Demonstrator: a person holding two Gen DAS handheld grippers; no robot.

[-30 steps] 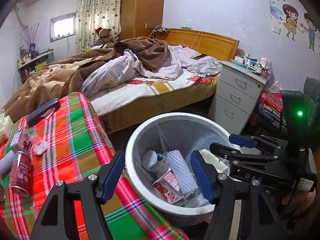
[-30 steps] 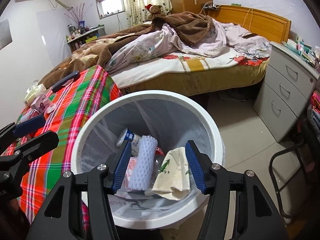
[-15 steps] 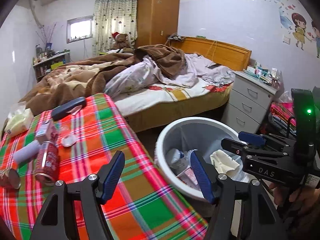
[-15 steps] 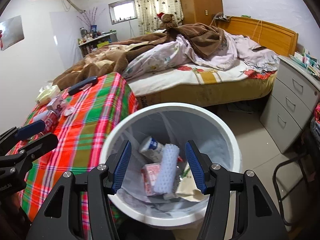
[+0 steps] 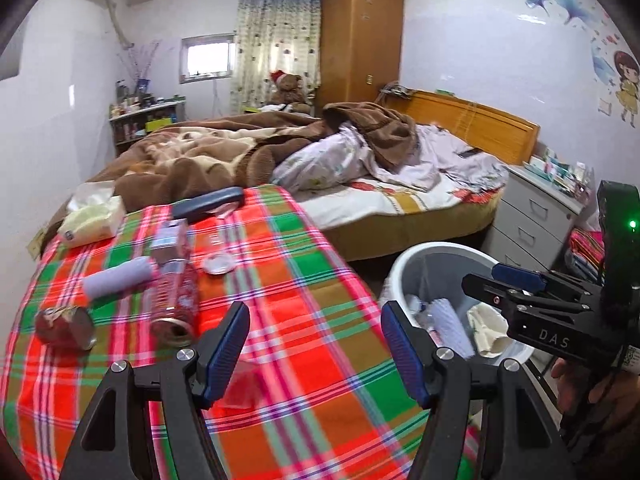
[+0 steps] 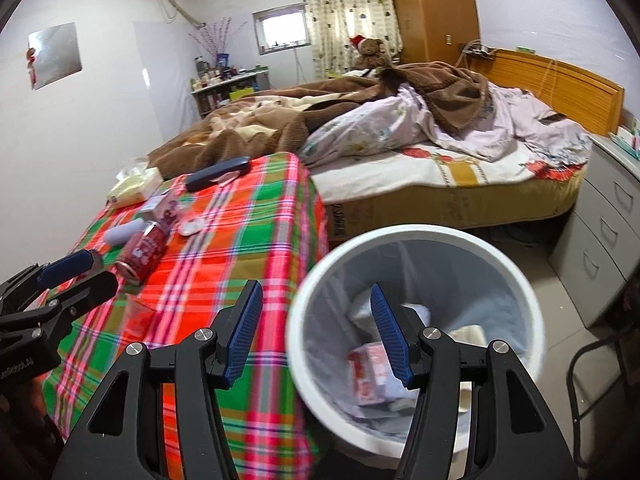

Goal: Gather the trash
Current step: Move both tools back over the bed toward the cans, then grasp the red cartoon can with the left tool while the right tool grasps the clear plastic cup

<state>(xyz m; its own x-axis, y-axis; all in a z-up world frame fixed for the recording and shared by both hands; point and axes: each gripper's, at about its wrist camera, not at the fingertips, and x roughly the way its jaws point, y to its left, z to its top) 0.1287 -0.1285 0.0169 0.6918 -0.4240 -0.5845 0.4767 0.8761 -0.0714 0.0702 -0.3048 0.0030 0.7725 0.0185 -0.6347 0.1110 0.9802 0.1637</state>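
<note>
Left wrist: left gripper and right gripper both agape, empty. Bin part-filled. Next: grab red can on plaid table.

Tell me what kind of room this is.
Most likely a lived-in home bedroom: an unmade bed with a wooden headboard, a tall wardrobe in the corner, and a teddy bear by the curtained window.
</note>
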